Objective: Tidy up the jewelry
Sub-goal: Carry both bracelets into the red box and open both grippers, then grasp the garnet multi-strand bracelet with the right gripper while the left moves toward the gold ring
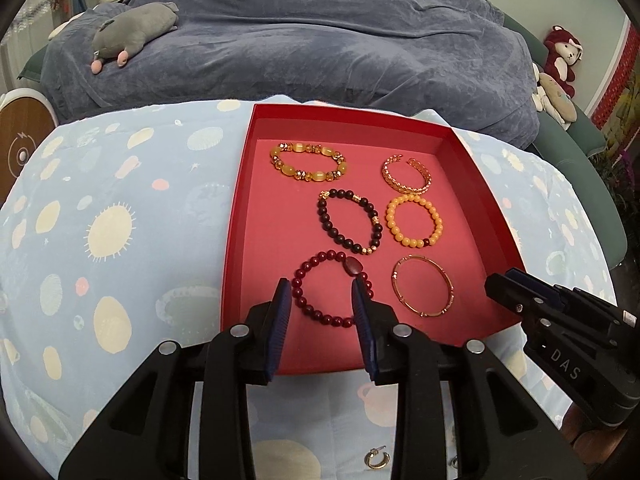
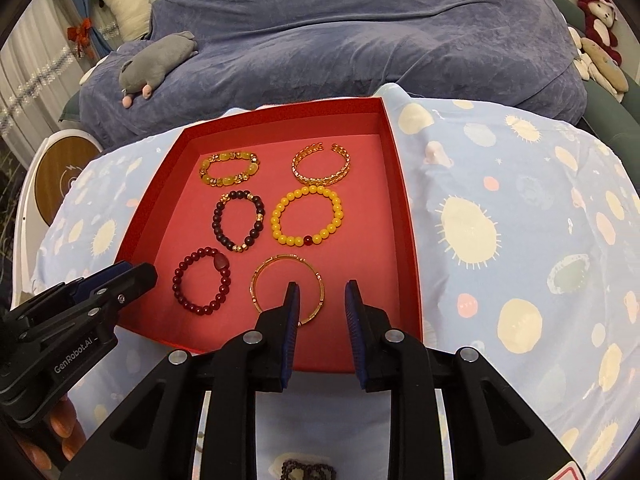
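Note:
A red tray (image 1: 486,196) (image 2: 404,184) on the patterned cloth holds several bracelets. The dark red bead bracelet (image 1: 320,308) (image 2: 202,280) lies front left, and the thin gold bangle (image 1: 423,290) (image 2: 280,268) front right. Behind them lie a dark bead bracelet (image 1: 349,221), a yellow bead bracelet (image 2: 306,216), a yellow-and-gold stone bracelet (image 1: 308,161) and a gold chain cuff (image 2: 322,164). My left gripper (image 1: 322,294) is open and empty over the dark red bracelet. My right gripper (image 2: 322,294) is open and empty over the bangle's right side.
A gold hoop earring (image 1: 377,459) lies on the cloth under my left gripper. A dark bead piece (image 2: 306,470) lies under my right gripper. A blue-grey covered sofa (image 1: 320,40) with a grey plush toy (image 1: 132,34) stands behind. A round wooden-topped device (image 2: 60,176) stands at the left.

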Available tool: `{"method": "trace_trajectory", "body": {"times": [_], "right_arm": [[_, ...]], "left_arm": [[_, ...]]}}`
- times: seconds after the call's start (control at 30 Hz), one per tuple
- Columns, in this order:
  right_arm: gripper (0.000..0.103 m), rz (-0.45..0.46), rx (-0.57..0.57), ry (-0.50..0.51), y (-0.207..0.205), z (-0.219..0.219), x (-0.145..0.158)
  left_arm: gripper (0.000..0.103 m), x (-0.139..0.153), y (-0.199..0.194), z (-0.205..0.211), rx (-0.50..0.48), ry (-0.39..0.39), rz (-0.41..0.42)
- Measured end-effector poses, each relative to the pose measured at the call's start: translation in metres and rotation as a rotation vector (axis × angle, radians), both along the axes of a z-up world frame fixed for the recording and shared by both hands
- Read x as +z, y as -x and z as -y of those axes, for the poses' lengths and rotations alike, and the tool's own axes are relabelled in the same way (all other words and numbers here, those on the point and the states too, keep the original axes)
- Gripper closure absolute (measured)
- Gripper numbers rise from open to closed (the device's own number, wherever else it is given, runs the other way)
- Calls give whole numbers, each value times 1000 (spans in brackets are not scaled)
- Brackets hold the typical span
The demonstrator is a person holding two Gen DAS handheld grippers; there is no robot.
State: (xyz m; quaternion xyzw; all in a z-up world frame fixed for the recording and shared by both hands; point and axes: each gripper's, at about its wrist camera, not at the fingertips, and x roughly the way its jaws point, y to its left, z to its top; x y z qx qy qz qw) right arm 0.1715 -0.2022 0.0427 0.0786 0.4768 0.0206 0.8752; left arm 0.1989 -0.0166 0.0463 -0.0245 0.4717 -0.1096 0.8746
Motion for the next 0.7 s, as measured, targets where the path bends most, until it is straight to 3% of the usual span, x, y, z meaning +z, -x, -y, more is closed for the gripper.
{"method": "trace_trajectory", "body": {"times": [0.3,0.7], "right_arm": [[80,-4,-17,4,54,14,8],[80,-78,-9,-17,131,10,-19]], "left_arm": [[73,3,49,-2,-17,-11,-7],[73,-18,119,-6,-31,-17,-71]]}}
